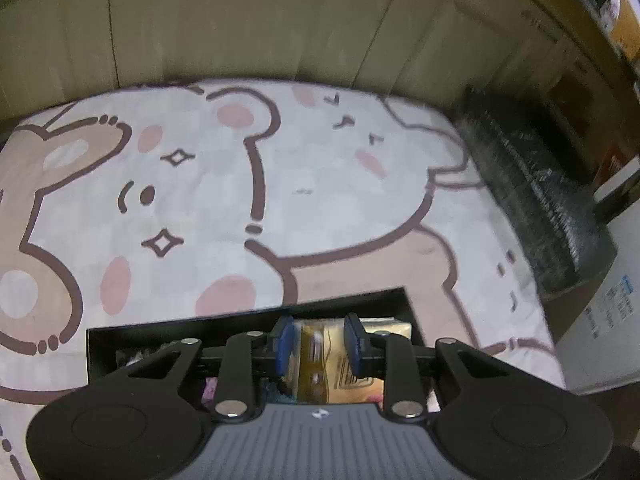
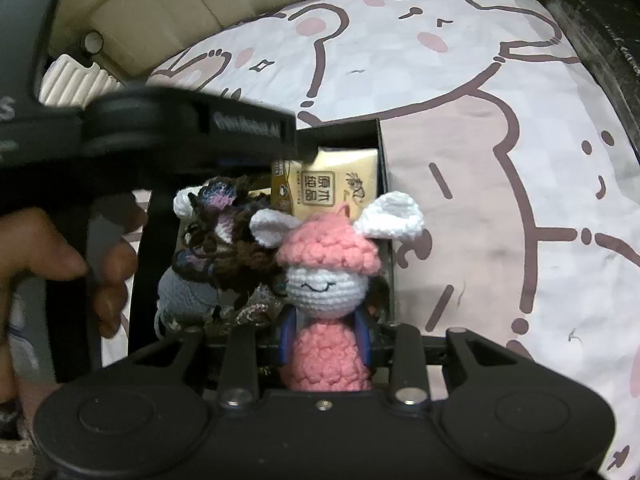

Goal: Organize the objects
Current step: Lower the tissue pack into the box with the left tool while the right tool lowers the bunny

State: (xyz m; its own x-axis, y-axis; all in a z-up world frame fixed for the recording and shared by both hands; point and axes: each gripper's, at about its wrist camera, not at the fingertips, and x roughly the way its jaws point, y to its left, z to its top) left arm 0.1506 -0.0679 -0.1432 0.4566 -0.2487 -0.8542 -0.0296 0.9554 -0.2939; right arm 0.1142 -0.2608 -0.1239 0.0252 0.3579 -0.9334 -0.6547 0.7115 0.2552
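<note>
Yarn fills the gap between your right gripper's blue pads: the pink crocheted doll sits pinched at its body, head up and white ears spread, so you can carry it upright and see where its base will land. The jaws stand narrow, pressing the doll's sides, and it hangs at the near edge of the black box, partly over the contents already there. Just beside it on the left lies a dark crocheted toy with grey, brown and purple parts, bundled low in the box. Beyond both, a yellow tissue pack leans against the far wall, label facing you. That leaves, by my reading, only the near right corner free for the doll.

Your left gripper hovers over the same box from the other side, its body crossing the upper left of the right view with your left hand on the handle. Its fingers stand partly apart with nothing between them; the tissue pack only shows through the gap below, and no contact is visible. It looks placed to steady or tidy the contents.

Further out, the cartoon bear sheet spreads flat around the box, and a dark ribbed object lies along its right edge, well apart.
</note>
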